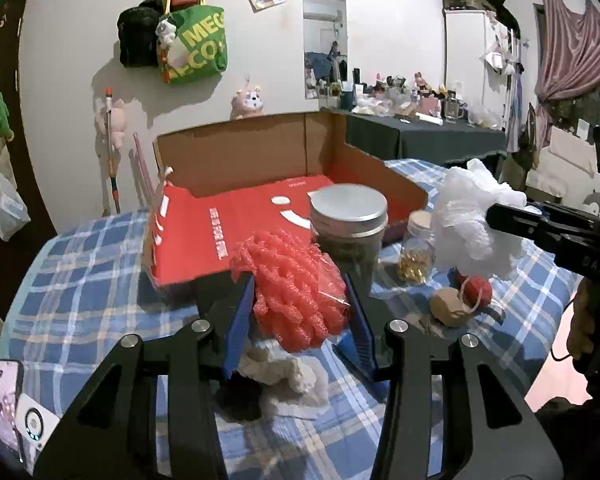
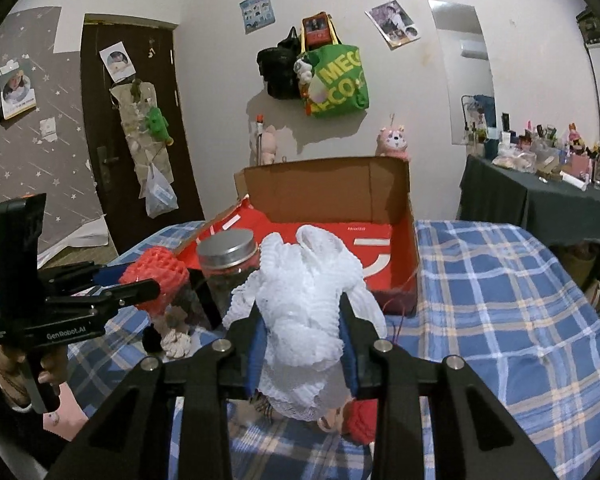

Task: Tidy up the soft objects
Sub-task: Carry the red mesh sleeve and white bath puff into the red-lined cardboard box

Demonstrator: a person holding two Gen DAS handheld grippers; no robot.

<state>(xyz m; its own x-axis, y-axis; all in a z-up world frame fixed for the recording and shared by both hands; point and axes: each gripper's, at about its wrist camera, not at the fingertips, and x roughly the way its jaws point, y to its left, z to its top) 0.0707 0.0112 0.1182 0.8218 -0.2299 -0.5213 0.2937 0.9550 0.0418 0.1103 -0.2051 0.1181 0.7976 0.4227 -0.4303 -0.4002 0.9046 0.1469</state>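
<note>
The left gripper (image 1: 300, 300) holds a red foam net (image 1: 292, 292) between its blue pads, lifted above the checked worktop (image 1: 80, 280). The right gripper (image 2: 302, 340) is closed on a white foam net (image 2: 304, 308), also raised. The open cardboard box (image 2: 400, 208) stands at 12 o'clock from both. I judge both nets very light, soft and springy; they crush easily, so a grip around the bunched middle is best. The glass jar (image 1: 350, 232) stands near, at 1 o'clock of the red net.
</note>
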